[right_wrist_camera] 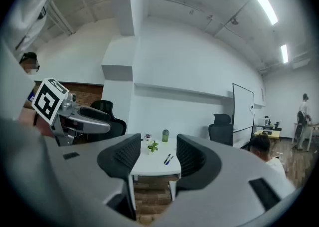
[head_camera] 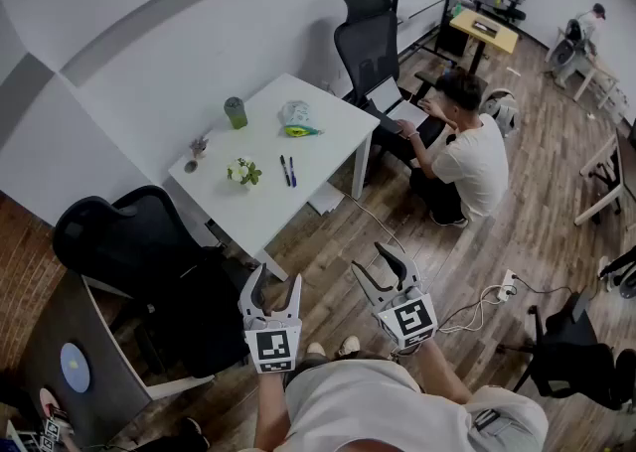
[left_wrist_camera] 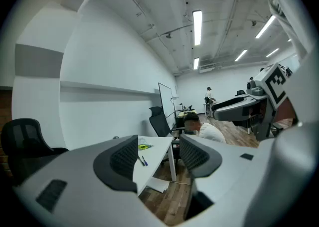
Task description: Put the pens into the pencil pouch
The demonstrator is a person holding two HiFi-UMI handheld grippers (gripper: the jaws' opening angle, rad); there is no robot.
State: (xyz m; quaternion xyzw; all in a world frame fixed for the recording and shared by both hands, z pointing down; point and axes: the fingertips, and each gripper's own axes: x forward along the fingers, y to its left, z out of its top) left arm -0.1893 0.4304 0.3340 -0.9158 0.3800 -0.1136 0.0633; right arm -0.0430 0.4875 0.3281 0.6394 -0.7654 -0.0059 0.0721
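Left hand-held gripper (head_camera: 278, 279) and right hand-held gripper (head_camera: 376, 266) gape wide, empty, well apart from the surface (head_camera: 268, 204) bearing pens (head_camera: 288, 171) and pencil pouch (head_camera: 297, 119).

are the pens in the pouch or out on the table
Out: both pens lie side by side on the white table, apart from the pouch.
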